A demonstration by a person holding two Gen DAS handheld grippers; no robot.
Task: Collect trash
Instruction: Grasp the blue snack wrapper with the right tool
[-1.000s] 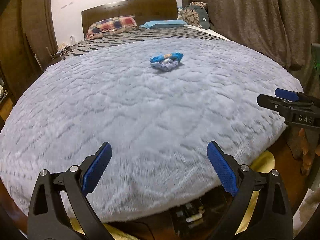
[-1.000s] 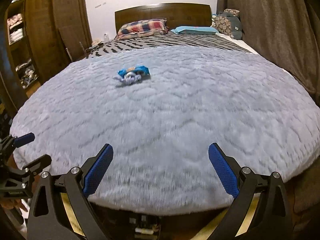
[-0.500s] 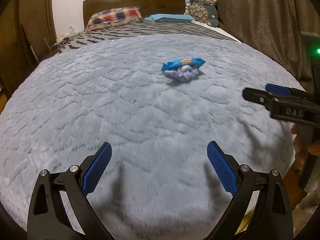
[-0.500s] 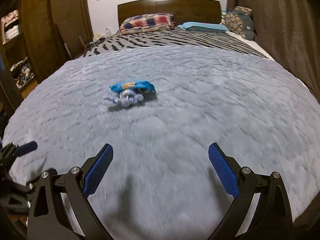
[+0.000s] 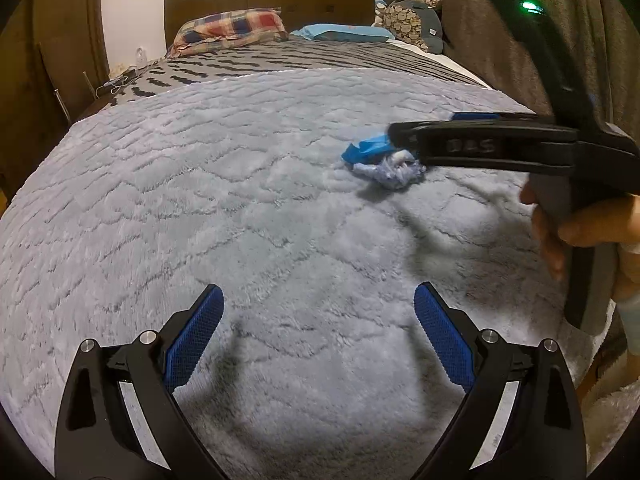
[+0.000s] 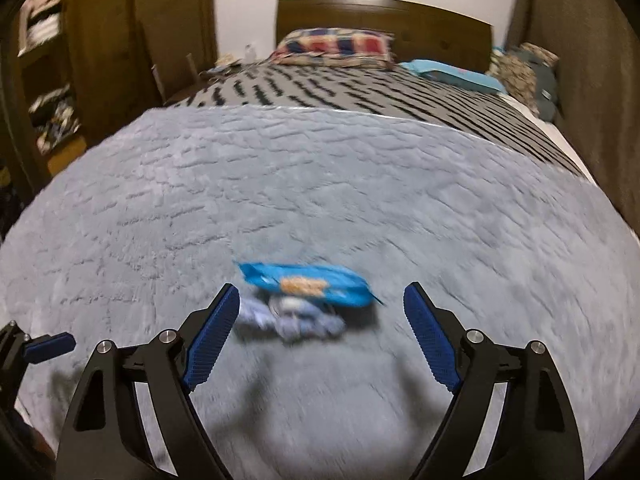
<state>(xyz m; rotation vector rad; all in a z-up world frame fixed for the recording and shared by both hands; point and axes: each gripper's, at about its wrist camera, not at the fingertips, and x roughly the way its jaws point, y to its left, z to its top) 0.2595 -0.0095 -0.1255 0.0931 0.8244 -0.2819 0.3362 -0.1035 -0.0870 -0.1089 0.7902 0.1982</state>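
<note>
Grey blanket (image 6: 360,184) bears one blue wrapper (image 6: 304,284), one crumpled wad (image 6: 296,322).

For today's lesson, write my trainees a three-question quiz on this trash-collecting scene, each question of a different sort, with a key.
1. True or false: the right gripper has already clamped the blue wrapper.
2. What lies against the wrapper? A) crumpled pale wad B) bottle C) sock
3. Fill in: the trash rests on a grey ____.

Key: 1. False; the jaws stand open, though they have just been closing, with the trash ahead between them. 2. A, the crumpled wad. 3. Blanket.
</note>
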